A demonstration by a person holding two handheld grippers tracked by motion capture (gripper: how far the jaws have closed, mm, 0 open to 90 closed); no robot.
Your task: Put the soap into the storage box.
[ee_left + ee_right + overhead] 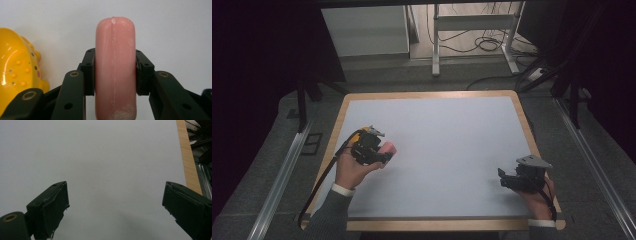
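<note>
A pink sausage-shaped object [115, 67] sits clamped between the black jaws of my left gripper [115, 72], its rounded end pointing away from the camera. In the high view the same pink object [388, 147] sticks out to the right of my left gripper [384, 152] at the table's left side. A glossy yellow toy with small dots [17, 70] lies just beside it; in the high view that yellow toy [357, 136] peeks out behind the gripper. My right gripper [507, 180] rests near the front right of the table, and in its own view my right gripper [115, 207] stands open over bare surface.
The table has a pale grey top [437, 140] with a wooden rim [527, 120]. Its right edge [187, 157] runs close to my right gripper. Beyond the table stand a white cabinet [367, 30], metal desk legs [435, 45] and floor cables [487, 42].
</note>
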